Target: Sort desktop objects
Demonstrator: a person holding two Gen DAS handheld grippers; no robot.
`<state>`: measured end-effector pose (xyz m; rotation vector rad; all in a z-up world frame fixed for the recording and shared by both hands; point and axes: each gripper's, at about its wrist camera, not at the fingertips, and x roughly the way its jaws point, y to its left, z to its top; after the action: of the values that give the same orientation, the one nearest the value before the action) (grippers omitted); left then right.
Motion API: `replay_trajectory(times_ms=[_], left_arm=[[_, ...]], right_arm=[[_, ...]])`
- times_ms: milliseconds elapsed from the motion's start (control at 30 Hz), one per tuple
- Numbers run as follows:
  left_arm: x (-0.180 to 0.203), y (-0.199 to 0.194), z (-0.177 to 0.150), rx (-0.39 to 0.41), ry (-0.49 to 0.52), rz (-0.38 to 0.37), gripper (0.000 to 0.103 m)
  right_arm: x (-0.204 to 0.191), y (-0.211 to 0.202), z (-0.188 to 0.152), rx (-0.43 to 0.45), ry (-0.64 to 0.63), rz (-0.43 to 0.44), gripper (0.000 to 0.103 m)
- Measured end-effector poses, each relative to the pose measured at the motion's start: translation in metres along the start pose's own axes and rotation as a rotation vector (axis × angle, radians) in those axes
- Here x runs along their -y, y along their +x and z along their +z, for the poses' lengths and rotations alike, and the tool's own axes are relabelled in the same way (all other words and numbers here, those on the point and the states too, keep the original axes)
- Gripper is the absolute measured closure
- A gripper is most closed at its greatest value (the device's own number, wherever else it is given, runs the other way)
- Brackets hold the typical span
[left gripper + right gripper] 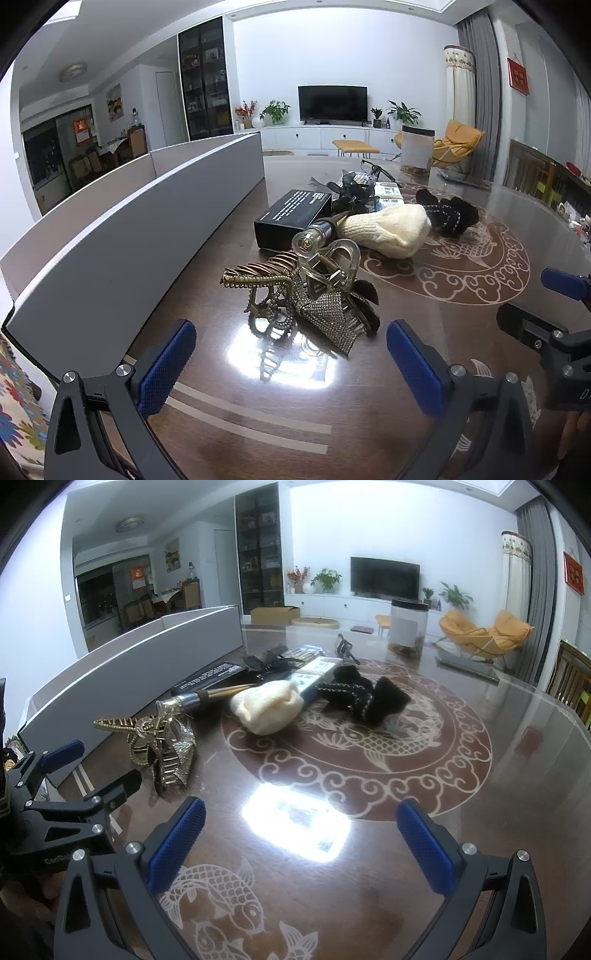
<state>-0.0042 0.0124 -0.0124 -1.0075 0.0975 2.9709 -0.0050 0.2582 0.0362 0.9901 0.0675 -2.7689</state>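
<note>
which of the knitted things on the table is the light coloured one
The cream ribbed knit item, lying beside the black box. The other, a black fuzzy knit piece with pale stitching, lies just beyond it.

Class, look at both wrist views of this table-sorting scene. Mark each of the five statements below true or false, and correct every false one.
1. Both grippers hold nothing. True: the left gripper and the right gripper are open over bare table.
2. The cream knitted item lies between the hair clips and the black fuzzy item. True.
3. The black box stands upright on its end. False: it lies flat.
4. The hair clips are spread far apart. False: they are tangled in one pile.
5. The white divider runs along the table's right side. False: it runs along the left.
</note>
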Motion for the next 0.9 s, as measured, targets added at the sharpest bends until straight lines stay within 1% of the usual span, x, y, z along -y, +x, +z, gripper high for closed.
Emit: replay_trajectory(times_ms=[400,700,900], left_arm=[[-0.003,0.003,0.001,-0.012,-0.019,-0.015,0.0],[0.0,0.006,-0.001,-0.024,-0.005,-0.014,0.0],[-0.001,0.012,-0.002,-0.049,-0.007,-0.015,0.0]], right_arm=[[-0.008,0.005,0.005,-0.015,-0.034,-0.003,0.0],[-0.014,0.011,0.005,-0.036,-0.055,-0.005,0.0],[-0.014,0.014,0.005,-0.044,-0.053,-0.004,0.0]])
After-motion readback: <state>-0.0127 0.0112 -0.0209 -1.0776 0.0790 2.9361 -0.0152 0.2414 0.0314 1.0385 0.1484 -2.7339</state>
